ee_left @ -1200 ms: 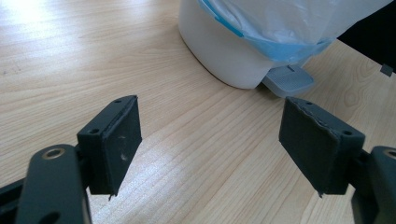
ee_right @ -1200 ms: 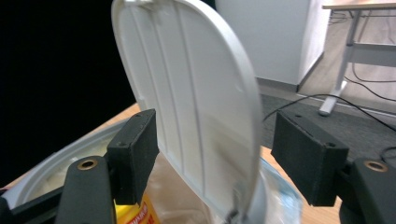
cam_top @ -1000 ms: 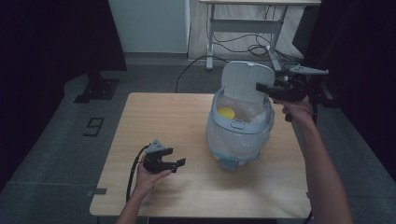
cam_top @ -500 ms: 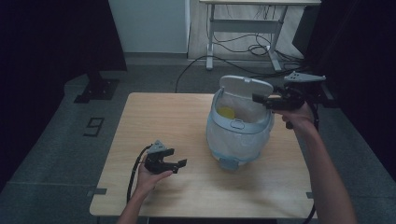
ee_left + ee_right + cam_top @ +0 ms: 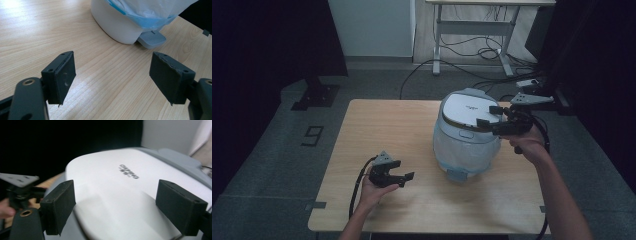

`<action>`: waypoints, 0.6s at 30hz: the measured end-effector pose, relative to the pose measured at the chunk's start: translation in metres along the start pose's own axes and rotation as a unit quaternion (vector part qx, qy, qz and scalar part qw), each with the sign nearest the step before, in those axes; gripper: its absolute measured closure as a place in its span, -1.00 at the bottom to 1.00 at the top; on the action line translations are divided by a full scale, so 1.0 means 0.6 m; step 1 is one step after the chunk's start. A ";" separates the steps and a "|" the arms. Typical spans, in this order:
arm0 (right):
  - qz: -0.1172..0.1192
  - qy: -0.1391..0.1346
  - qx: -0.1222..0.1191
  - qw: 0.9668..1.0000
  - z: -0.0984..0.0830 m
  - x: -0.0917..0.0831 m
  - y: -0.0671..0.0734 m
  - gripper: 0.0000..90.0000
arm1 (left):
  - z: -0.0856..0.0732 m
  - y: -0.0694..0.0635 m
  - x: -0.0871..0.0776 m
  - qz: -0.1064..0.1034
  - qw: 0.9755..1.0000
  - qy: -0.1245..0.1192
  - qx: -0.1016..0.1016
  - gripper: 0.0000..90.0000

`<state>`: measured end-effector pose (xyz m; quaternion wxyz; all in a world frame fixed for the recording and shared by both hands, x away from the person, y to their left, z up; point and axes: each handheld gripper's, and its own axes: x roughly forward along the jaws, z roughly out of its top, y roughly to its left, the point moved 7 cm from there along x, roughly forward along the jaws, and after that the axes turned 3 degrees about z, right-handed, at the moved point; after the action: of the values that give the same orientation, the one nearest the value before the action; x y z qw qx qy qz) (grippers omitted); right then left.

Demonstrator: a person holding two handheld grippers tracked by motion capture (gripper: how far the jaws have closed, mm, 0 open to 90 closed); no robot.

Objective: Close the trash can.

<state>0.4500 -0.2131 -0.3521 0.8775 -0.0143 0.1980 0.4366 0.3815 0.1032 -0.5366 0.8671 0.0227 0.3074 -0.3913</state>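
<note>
My right gripper point(image 5: 493, 119) sits open-jawed over the bin's lid point(image 5: 469, 111) at the table's point(image 5: 377, 125) right, left gripper point(image 5: 399, 177) open and idle; pressing off-centre could tip the bin point(image 5: 464, 150).

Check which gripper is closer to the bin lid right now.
Right. The right gripper sits over the bin lid, jaws open. The left gripper rests low on the table, off toward the bin's front-left, jaws open.
</note>
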 end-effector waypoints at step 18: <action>-0.111 -0.008 -0.037 0.993 -0.014 0.019 0.016 -0.60 | -0.002 -0.003 0.003 0.001 1.000 0.003 0.002 -0.53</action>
<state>0.4457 -0.2002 -0.3624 0.9211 -0.0651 0.1718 0.3434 0.3808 0.1012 -0.5384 0.8663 0.0261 0.3094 -0.3913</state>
